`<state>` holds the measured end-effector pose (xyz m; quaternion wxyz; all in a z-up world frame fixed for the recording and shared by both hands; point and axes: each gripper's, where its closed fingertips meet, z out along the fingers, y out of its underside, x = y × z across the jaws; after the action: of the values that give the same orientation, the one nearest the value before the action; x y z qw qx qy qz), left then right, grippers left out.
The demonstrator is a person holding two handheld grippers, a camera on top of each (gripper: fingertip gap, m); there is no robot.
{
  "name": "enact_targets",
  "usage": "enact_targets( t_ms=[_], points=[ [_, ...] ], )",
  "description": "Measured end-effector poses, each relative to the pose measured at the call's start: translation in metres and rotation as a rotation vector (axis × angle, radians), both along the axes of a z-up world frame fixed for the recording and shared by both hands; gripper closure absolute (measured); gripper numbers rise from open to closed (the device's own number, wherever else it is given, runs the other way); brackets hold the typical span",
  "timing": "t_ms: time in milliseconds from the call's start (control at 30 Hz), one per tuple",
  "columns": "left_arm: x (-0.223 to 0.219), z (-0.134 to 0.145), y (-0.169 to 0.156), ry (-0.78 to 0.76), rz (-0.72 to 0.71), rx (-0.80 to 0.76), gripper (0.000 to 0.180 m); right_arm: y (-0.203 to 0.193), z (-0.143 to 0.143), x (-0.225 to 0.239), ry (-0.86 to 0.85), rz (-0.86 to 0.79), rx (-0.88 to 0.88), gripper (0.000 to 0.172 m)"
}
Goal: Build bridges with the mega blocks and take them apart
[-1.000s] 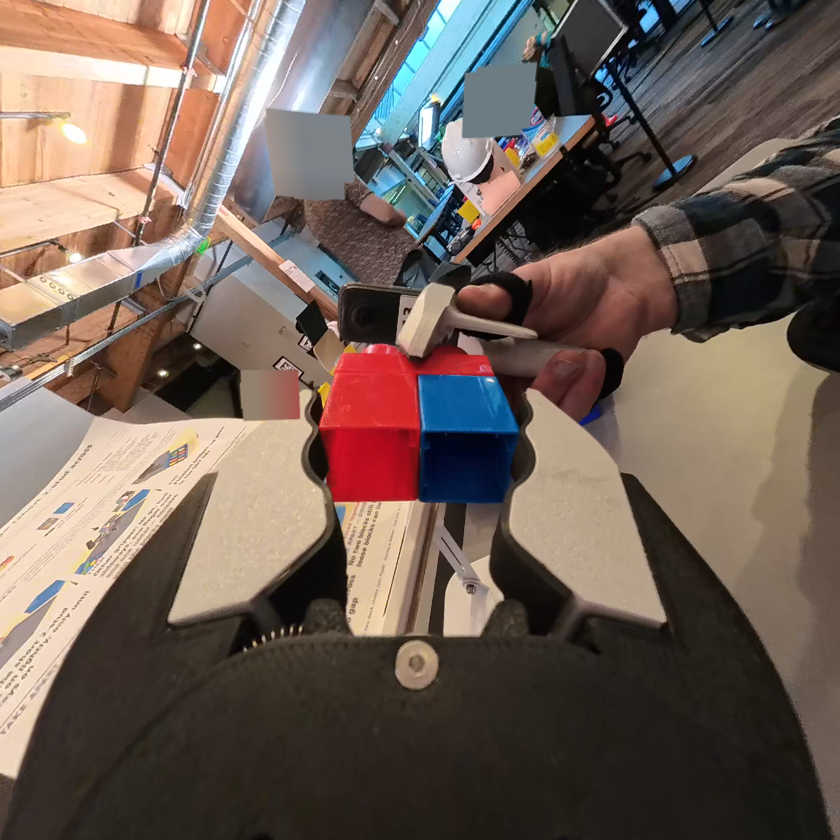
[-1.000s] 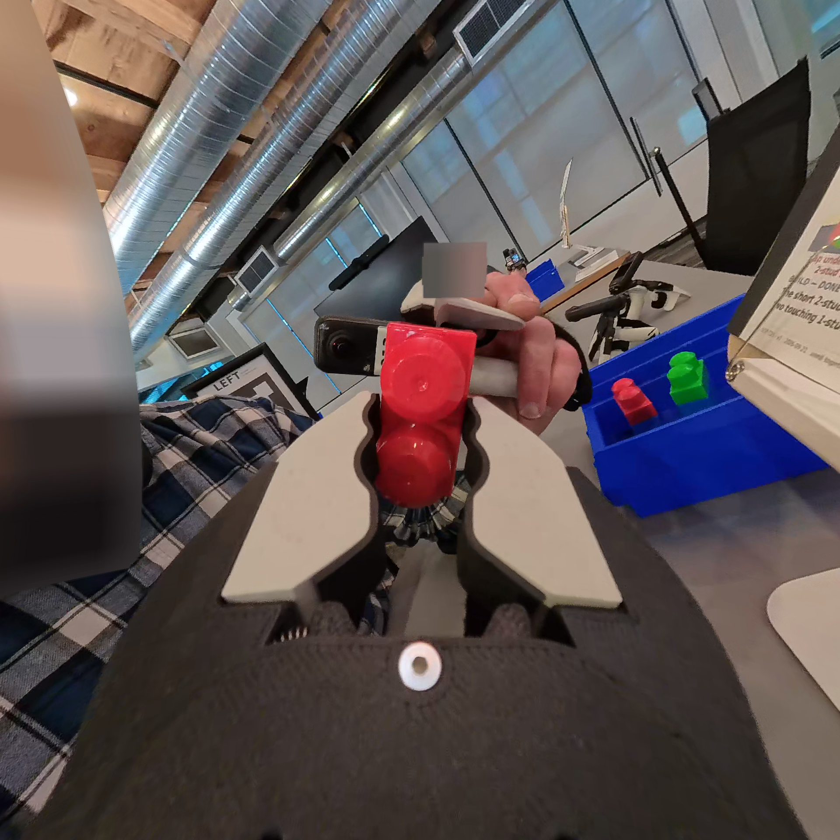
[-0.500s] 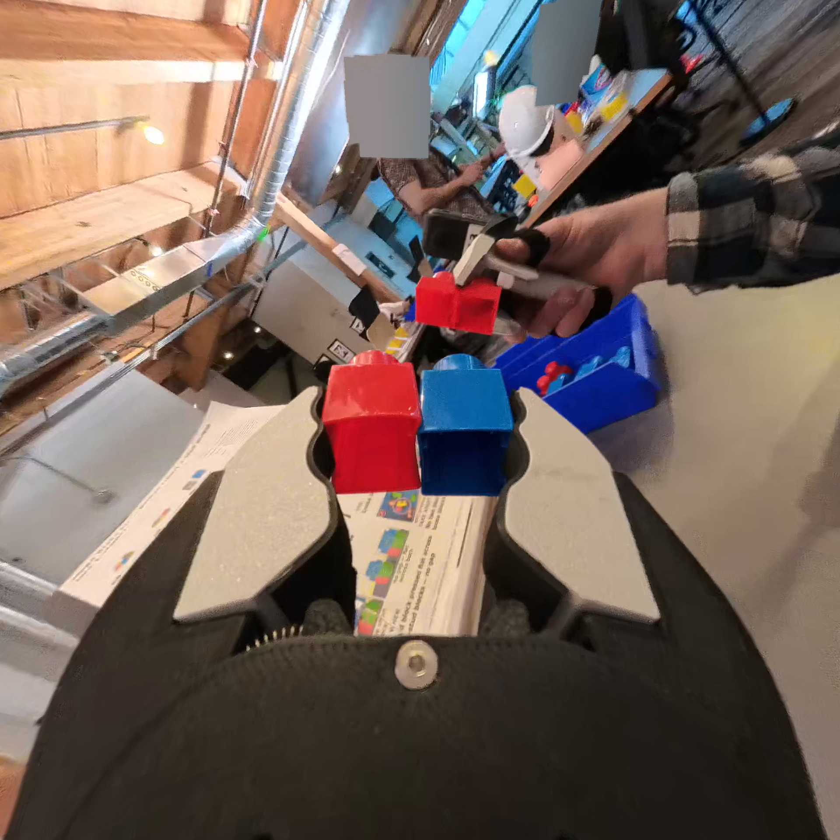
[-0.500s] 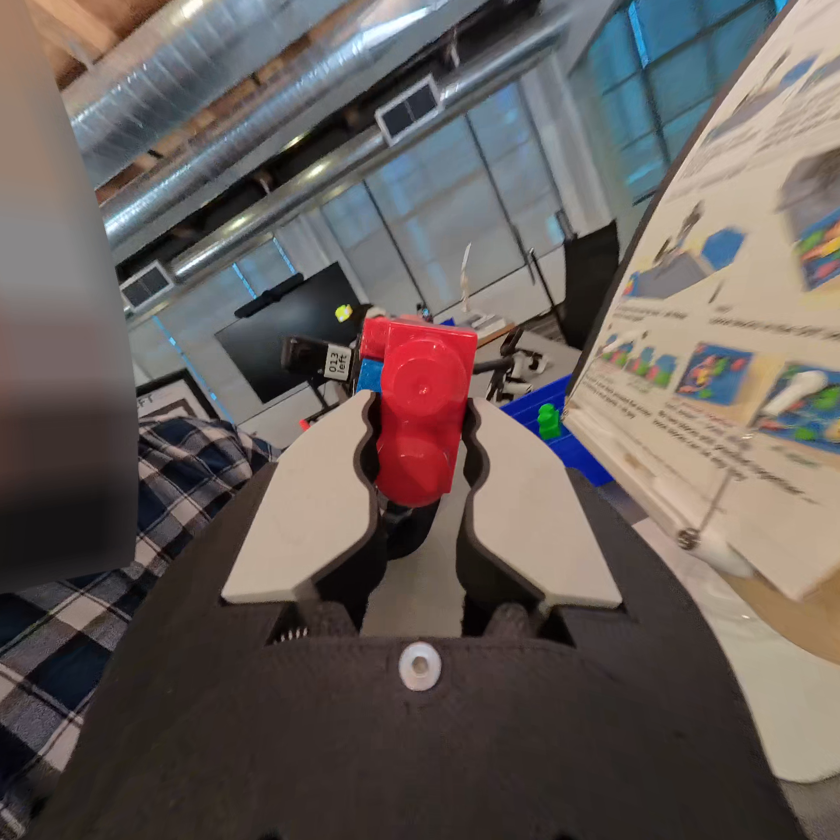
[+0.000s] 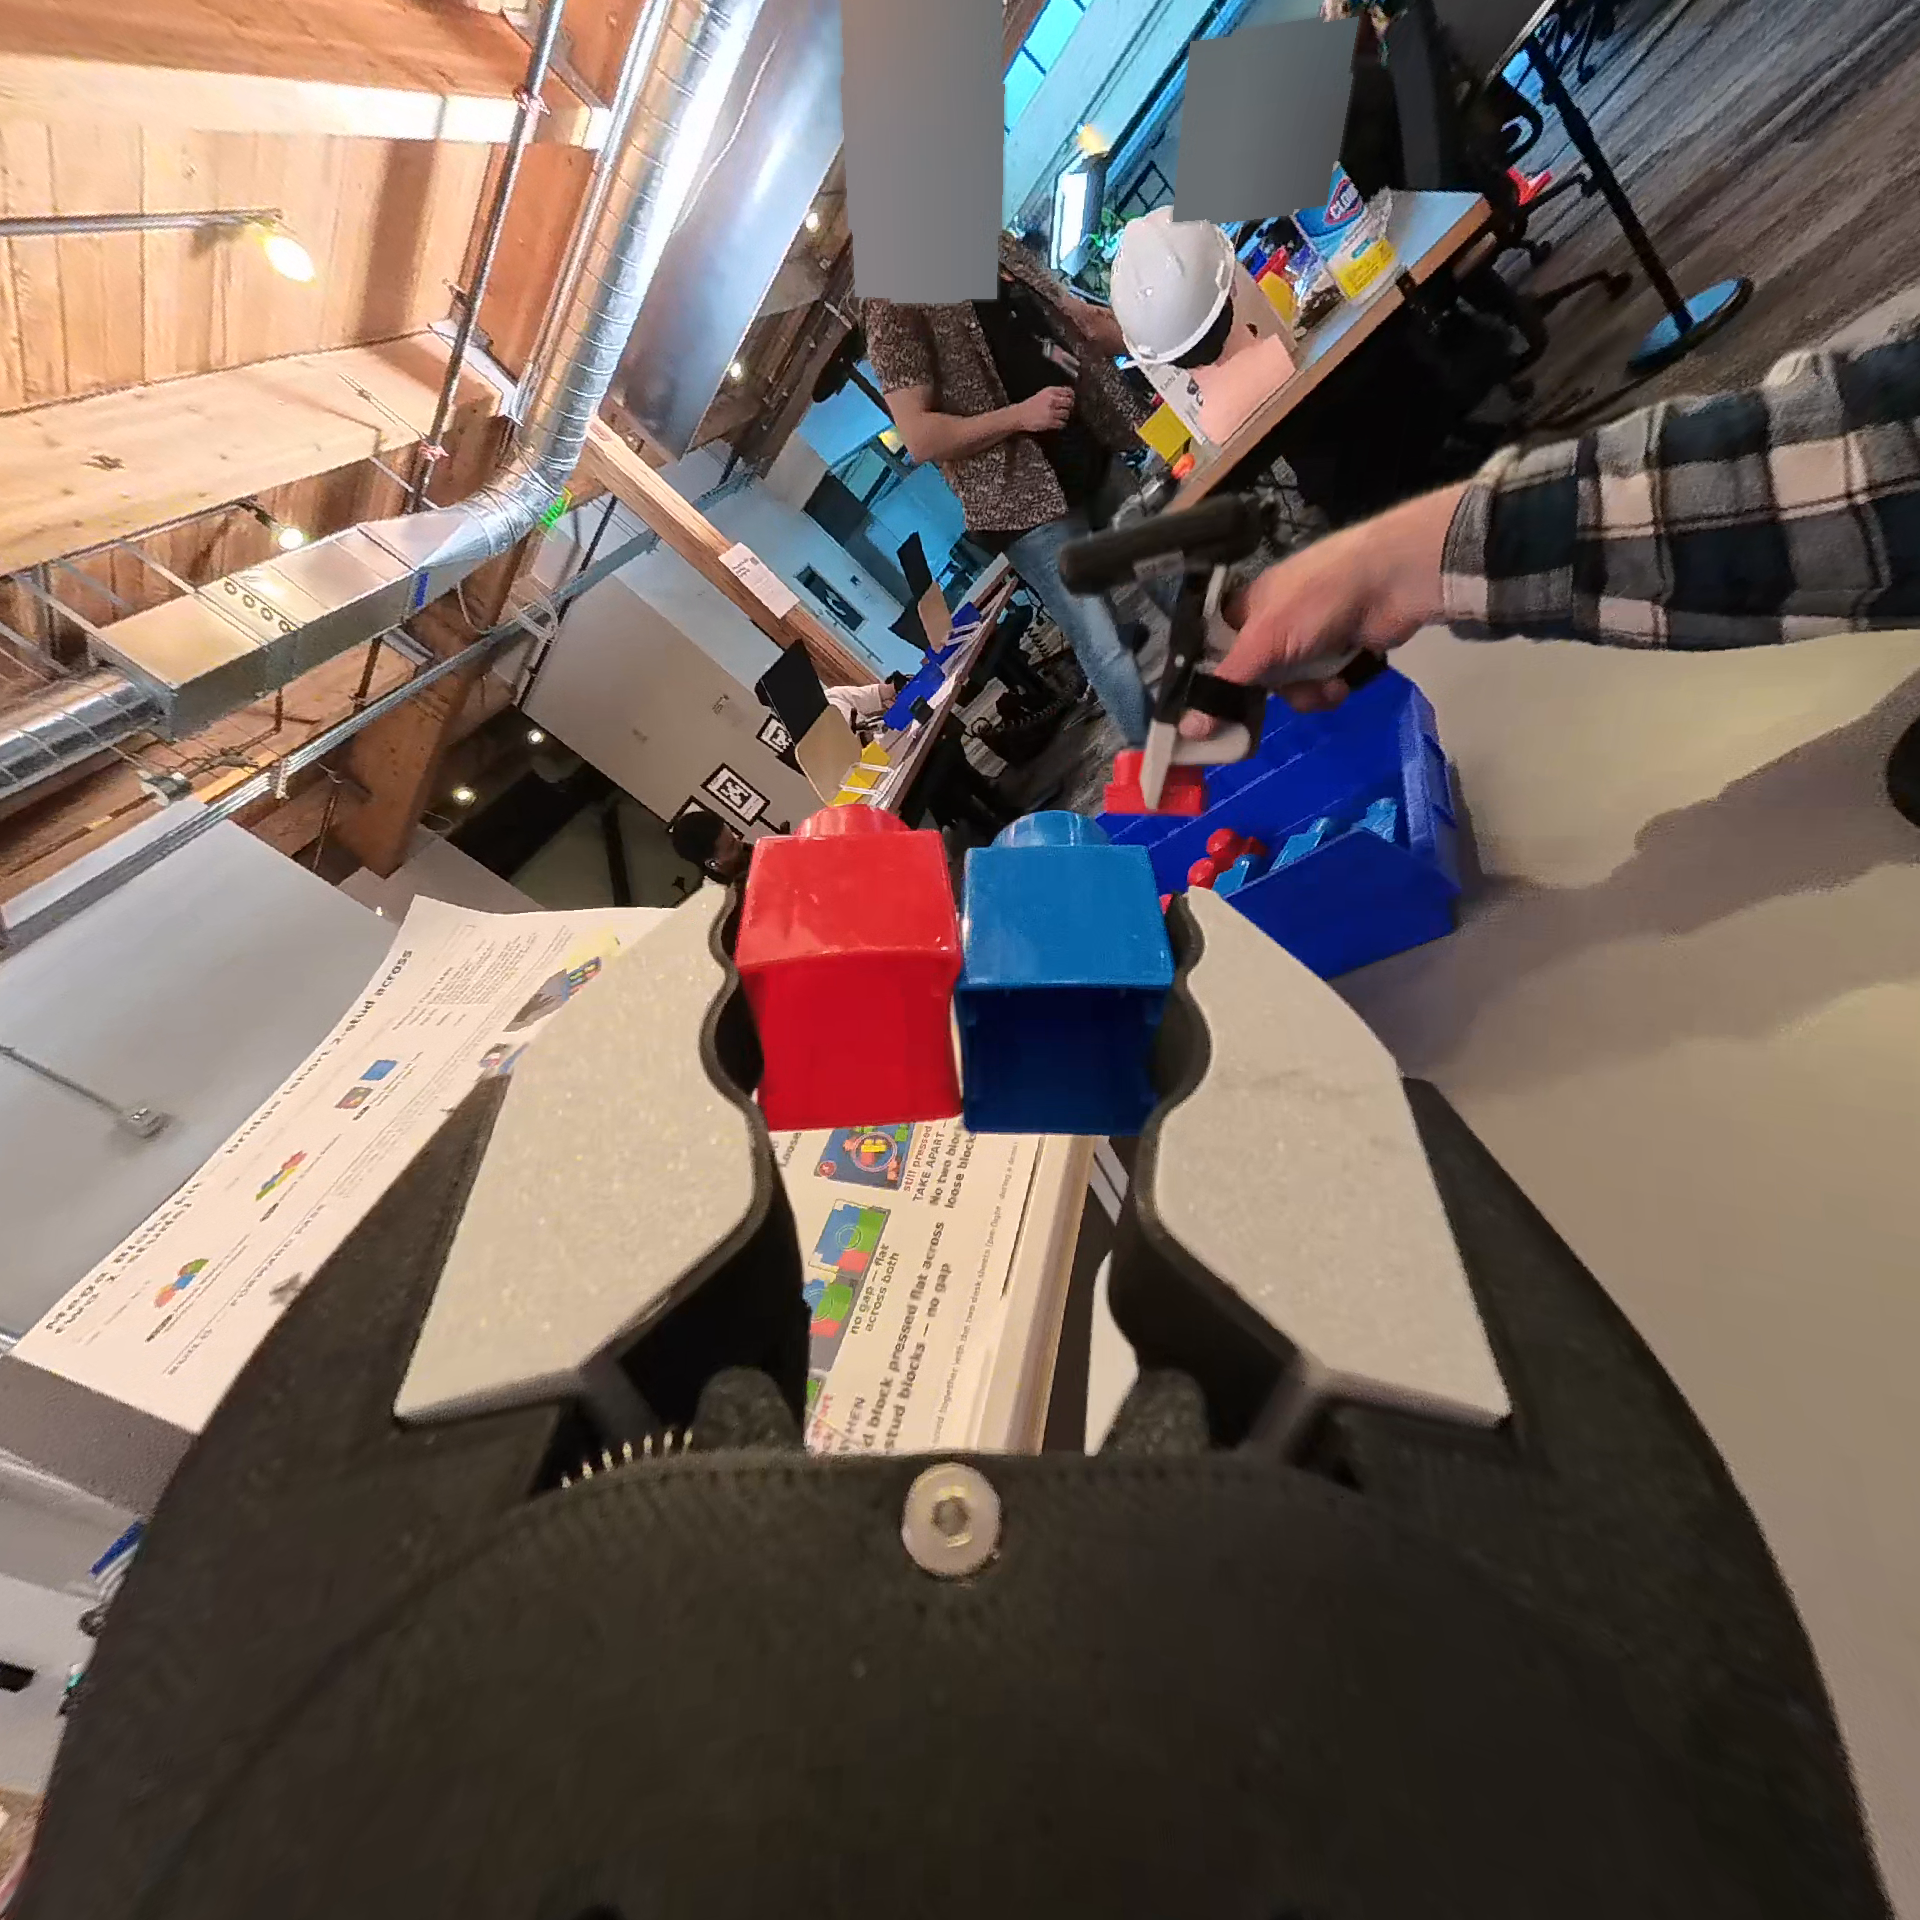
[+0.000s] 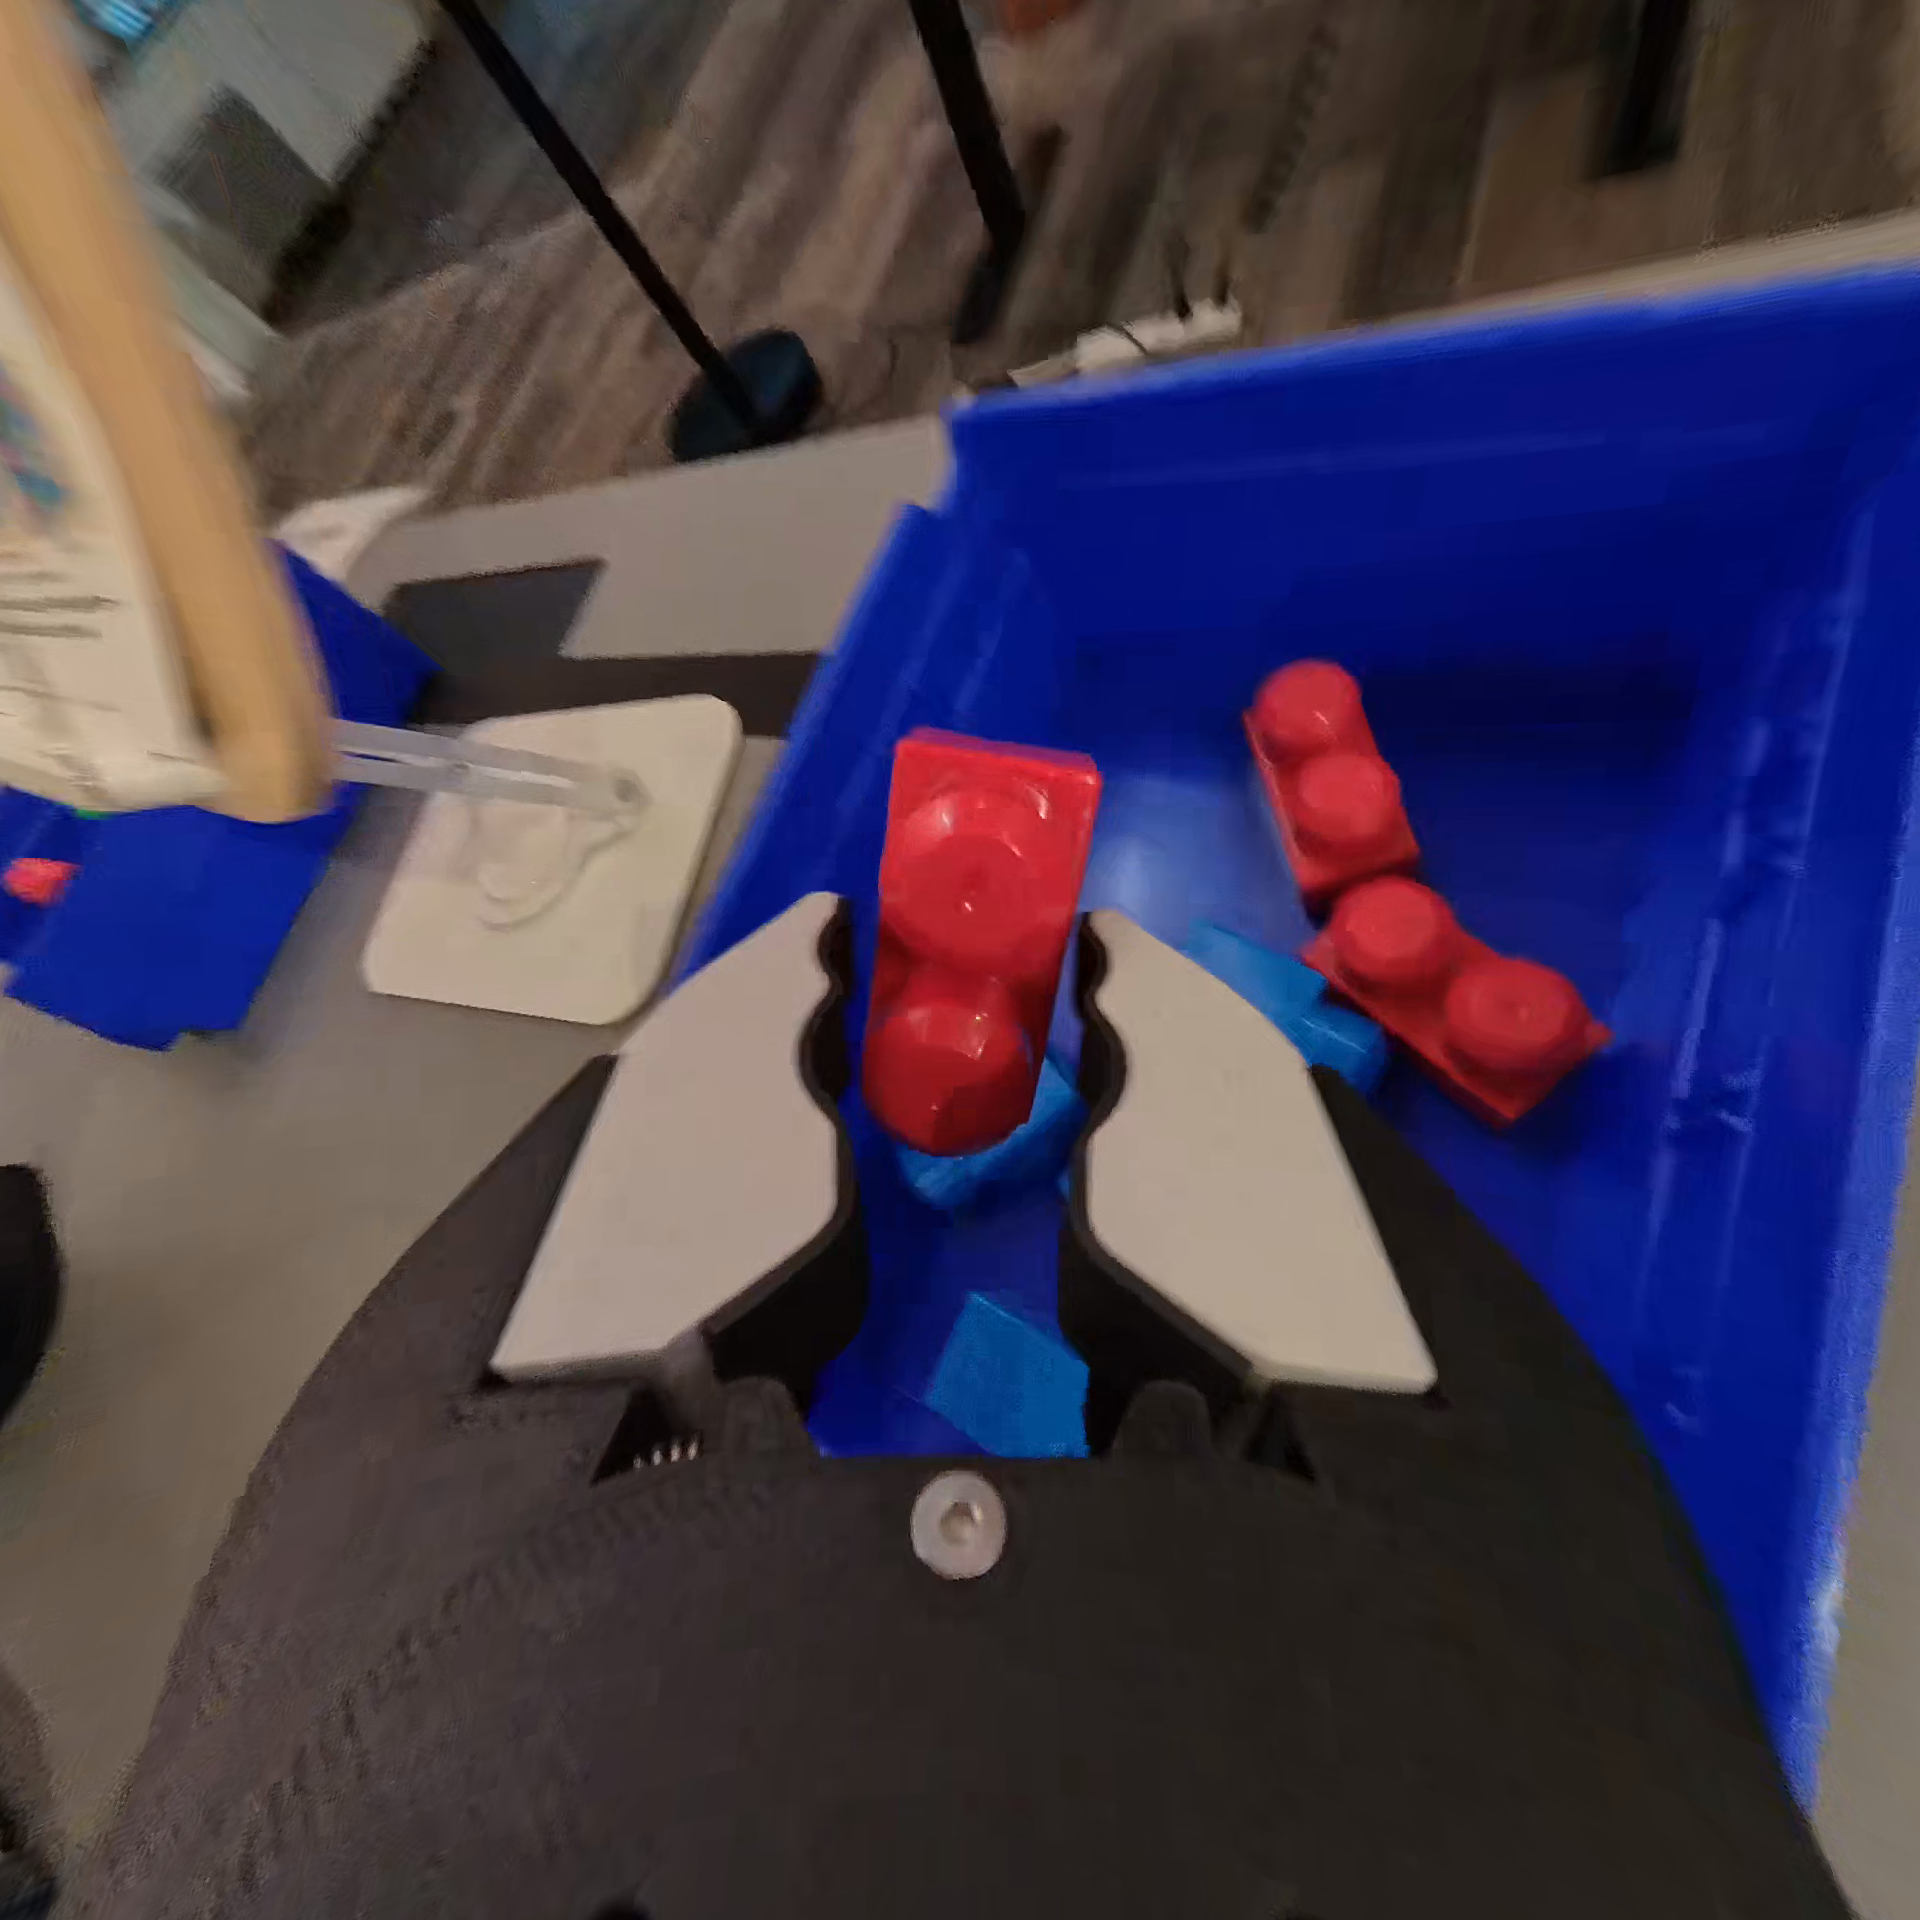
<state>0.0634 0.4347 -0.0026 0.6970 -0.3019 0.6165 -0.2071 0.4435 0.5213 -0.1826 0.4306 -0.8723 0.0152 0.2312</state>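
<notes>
My left gripper (image 5: 956, 997) is shut on a red single-stud block (image 5: 847, 997) and a blue single-stud block (image 5: 1060, 1008), pressed side by side between the pads and held in the air. My right gripper (image 6: 961, 977) points down into a blue bin (image 6: 1455, 520). A red two-stud block (image 6: 982, 883) stands between its fingers, with blue showing between the block and the right pad, so the jaws are open. In the left wrist view the right gripper (image 5: 1169, 758) hangs over the bin (image 5: 1351, 904) with that red block (image 5: 1127, 795).
In the bin lie two more red two-stud blocks (image 6: 1330, 800) (image 6: 1455, 997) and some blue blocks (image 6: 997, 1153). An instruction sheet (image 5: 312, 1122) stands on a white base (image 6: 551, 873). A second blue bin (image 6: 156, 914) sits left of it. People stand in the background. My hands' fingertips stand some 45 centimetres from each other.
The right gripper pulled the red two-stud block off the two single blocks, carried it away and down over the bin, then spread its pads off it. The left gripper kept its two blocks.
</notes>
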Motion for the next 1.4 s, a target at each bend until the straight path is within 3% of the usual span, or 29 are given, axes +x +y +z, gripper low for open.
enact_targets(
  t_ms=[33, 100, 200, 267, 367, 467, 600, 767, 833, 1033, 1400],
  points=[
    [0.001, -0.001, 0.000, 0.001, -0.005, -0.005, 0.106, 0.001, -0.013, 0.008, -0.026, -0.030, -0.041, 0.110],
    [0.003, -0.003, 0.002, 0.002, 0.009, 0.004, 0.106, 0.004, -0.013, 0.021, -0.075, -0.094, -0.033, 0.103],
    [0.006, -0.005, 0.002, -0.008, -0.003, -0.002, 0.106, 0.003, 0.035, 0.009, -0.120, -0.084, 0.120, 0.100],
    [0.011, -0.009, 0.002, 0.003, -0.003, 0.002, 0.106, -0.003, 0.083, -0.035, -0.021, 0.050, 0.272, 0.101],
    [0.017, -0.011, -0.003, -0.014, -0.032, -0.005, 0.106, -0.030, 0.145, -0.133, 0.209, 0.390, 0.437, 0.102],
    [0.024, -0.014, -0.009, -0.015, -0.053, -0.003, 0.105, -0.063, 0.174, -0.232, 0.433, 0.721, 0.469, 0.101],
    [0.033, -0.020, -0.016, -0.003, -0.068, 0.015, 0.106, -0.096, 0.161, -0.329, 0.609, 1.019, 0.342, 0.094],
    [0.041, -0.030, -0.023, 0.038, -0.092, 0.040, 0.106, -0.113, 0.152, -0.375, 0.762, 1.130, 0.285, 0.108],
    [0.043, -0.033, -0.026, 0.051, -0.107, 0.043, 0.106, -0.110, 0.154, -0.376, 0.812, 1.117, 0.306, 0.131],
    [0.045, -0.037, -0.024, 0.074, -0.096, 0.051, 0.105, -0.107, 0.149, -0.375, 0.742, 1.098, 0.337, 0.134],
    [0.047, -0.039, -0.027, 0.074, -0.093, 0.072, 0.106, -0.112, 0.147, -0.374, 0.761, 1.142, 0.278, 0.133]
  ],
)
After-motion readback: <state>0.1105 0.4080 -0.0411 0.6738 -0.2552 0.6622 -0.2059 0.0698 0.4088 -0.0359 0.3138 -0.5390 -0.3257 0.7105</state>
